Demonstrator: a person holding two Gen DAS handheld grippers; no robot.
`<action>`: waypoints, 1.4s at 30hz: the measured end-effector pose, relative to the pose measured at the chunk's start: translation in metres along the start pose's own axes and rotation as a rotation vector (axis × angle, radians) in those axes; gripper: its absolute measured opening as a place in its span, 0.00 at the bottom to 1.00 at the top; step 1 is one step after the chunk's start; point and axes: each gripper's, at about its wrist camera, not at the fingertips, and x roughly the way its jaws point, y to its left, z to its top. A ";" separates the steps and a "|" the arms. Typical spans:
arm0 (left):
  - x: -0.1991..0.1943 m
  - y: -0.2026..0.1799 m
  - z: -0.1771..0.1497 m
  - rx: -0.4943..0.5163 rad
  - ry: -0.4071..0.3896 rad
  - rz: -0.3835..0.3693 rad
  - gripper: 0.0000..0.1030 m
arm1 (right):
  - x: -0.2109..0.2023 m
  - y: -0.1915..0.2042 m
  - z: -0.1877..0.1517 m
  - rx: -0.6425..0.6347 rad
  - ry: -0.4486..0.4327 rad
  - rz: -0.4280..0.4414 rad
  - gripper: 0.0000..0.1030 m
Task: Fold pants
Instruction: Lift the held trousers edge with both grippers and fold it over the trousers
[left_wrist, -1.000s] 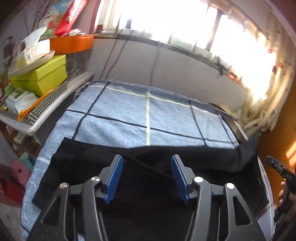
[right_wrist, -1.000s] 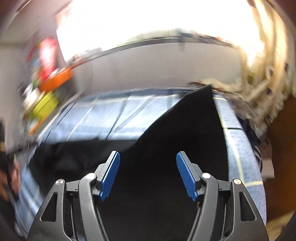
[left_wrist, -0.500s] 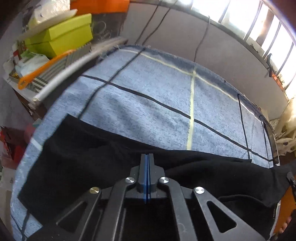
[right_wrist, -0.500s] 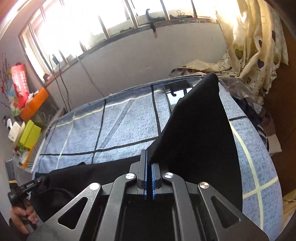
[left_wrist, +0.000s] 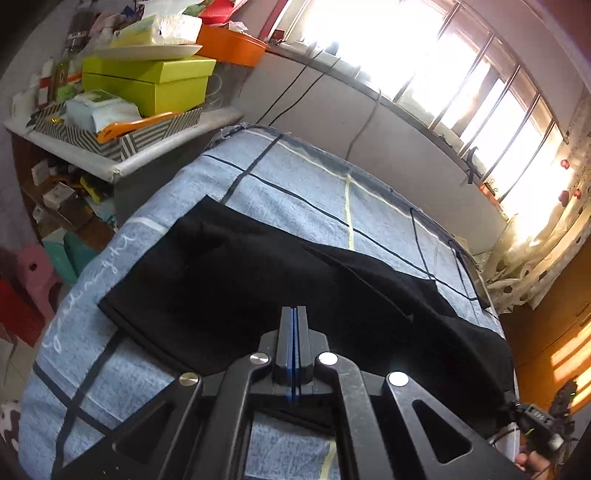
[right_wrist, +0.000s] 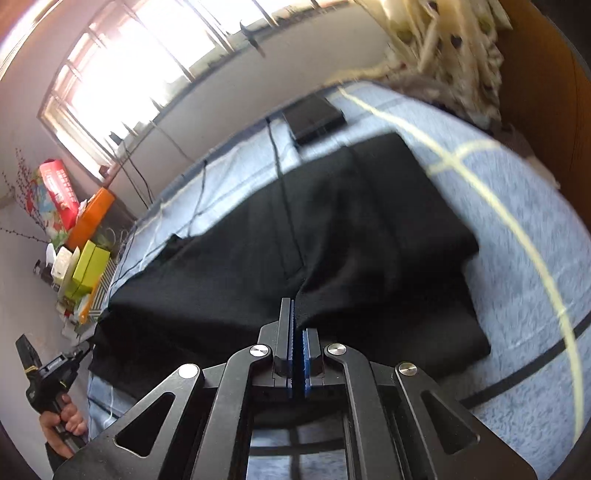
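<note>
Black pants (left_wrist: 236, 280) lie spread across a blue checked bed cover (left_wrist: 306, 184); in the right wrist view they (right_wrist: 332, 221) lie folded lengthwise across the bed. My left gripper (left_wrist: 294, 314) is shut on the near edge of the pants, its jaws pressed together. My right gripper (right_wrist: 298, 314) is shut on a raised fold of the black cloth, which bunches up between its blue pads (right_wrist: 306, 347). The left gripper's handle and hand (right_wrist: 51, 387) show at the lower left of the right wrist view.
A cluttered shelf with a green box (left_wrist: 155, 81), an orange tub (left_wrist: 231, 46) and a striped tray (left_wrist: 122, 136) stands left of the bed. A dark flat device (right_wrist: 314, 118) lies at the bed's far end. Curtains (right_wrist: 443, 40) and a wooden wardrobe (left_wrist: 554, 332) stand to the right.
Both grippers went from open to shut on the pants a second ago. Since then both have pulled the cloth over, and the raised pant leg now lies flat on the bed.
</note>
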 end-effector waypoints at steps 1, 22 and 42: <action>0.002 0.000 0.002 -0.009 0.007 -0.004 0.06 | 0.001 -0.003 0.001 0.020 -0.001 0.017 0.03; 0.059 -0.030 0.004 -0.094 0.174 0.118 0.06 | 0.007 0.001 0.006 -0.015 0.006 0.016 0.03; 0.009 0.008 0.021 0.018 -0.005 -0.009 0.04 | -0.004 0.000 -0.033 0.057 0.043 0.090 0.04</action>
